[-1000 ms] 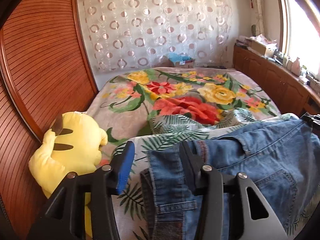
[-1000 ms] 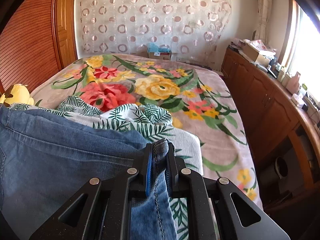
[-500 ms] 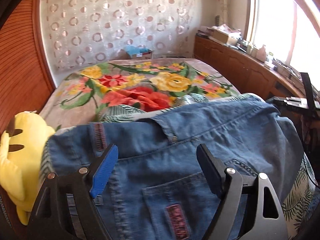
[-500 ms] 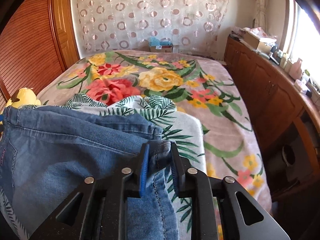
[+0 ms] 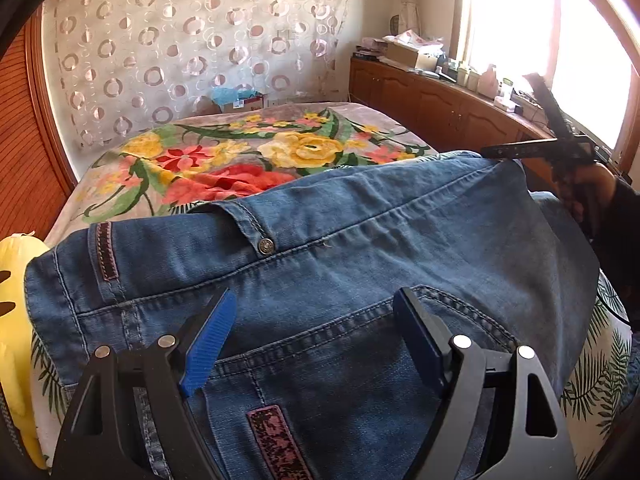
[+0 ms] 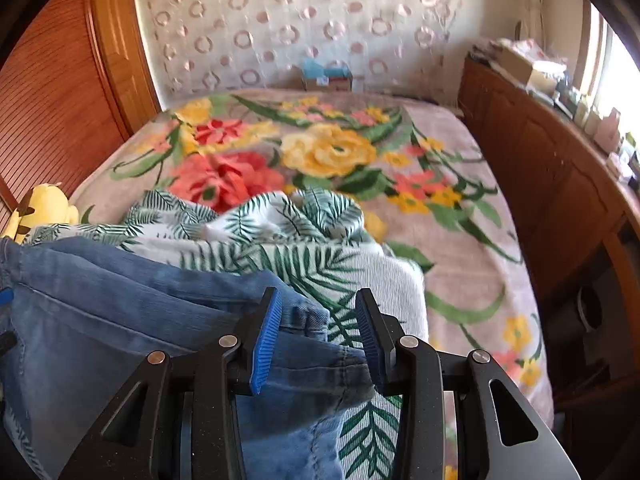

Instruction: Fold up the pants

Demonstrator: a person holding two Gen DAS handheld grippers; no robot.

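Left gripper (image 5: 312,332) spread wide over the jeans (image 5: 320,264) filling the lower frame; right gripper (image 6: 318,328) parted too, denim edge lying loose between its pads. Waistband and pocket side laid flat on the leaf-print cloth (image 6: 304,256) (one fold apparently made). Smoothing and further folds probably left.

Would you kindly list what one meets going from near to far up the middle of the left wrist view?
Left hand-held gripper → jeans → floral blanket → cardboard box with blue contents → circle-patterned curtain.
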